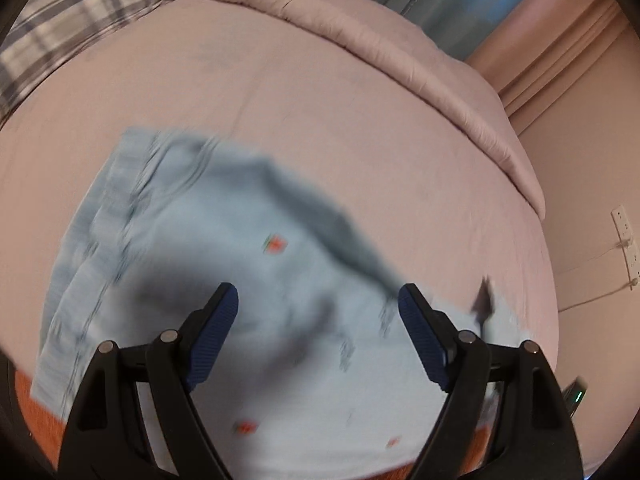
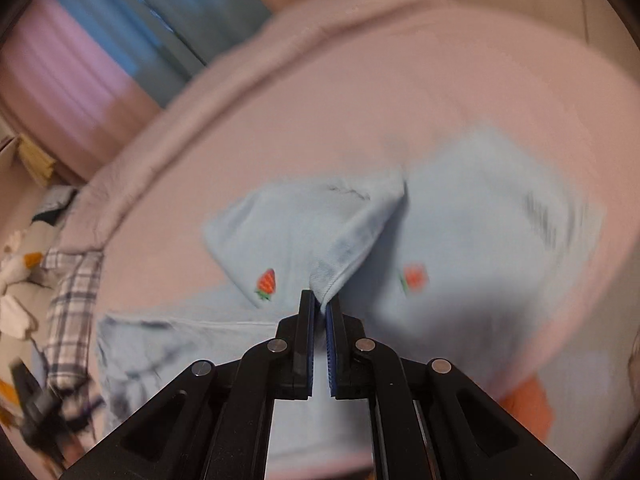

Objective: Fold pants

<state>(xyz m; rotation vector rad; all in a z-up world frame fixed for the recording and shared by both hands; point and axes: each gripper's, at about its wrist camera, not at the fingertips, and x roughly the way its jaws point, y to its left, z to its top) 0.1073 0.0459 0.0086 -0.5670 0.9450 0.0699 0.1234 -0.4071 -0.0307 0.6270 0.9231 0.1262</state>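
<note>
Light blue pants (image 1: pixel 224 264) with small red strawberry prints lie on the pink bed. My left gripper (image 1: pixel 318 298) is open and empty, hovering just above the pants with its blue pads apart. In the right wrist view the pants (image 2: pixel 480 216) are partly folded, with one flap lifted. My right gripper (image 2: pixel 320 304) is shut on a folded edge of the pants and holds it raised above the rest of the cloth. Both views are blurred by motion.
The pink bed sheet (image 1: pixel 320 100) spreads around the pants, with a rolled pink comforter (image 1: pixel 380 48) along the far edge. A plaid pillow (image 1: pixel 72 20) lies at the far left. Plaid cloth (image 2: pixel 68 320) and clutter sit at the left in the right wrist view. Curtains (image 2: pixel 120 40) hang behind.
</note>
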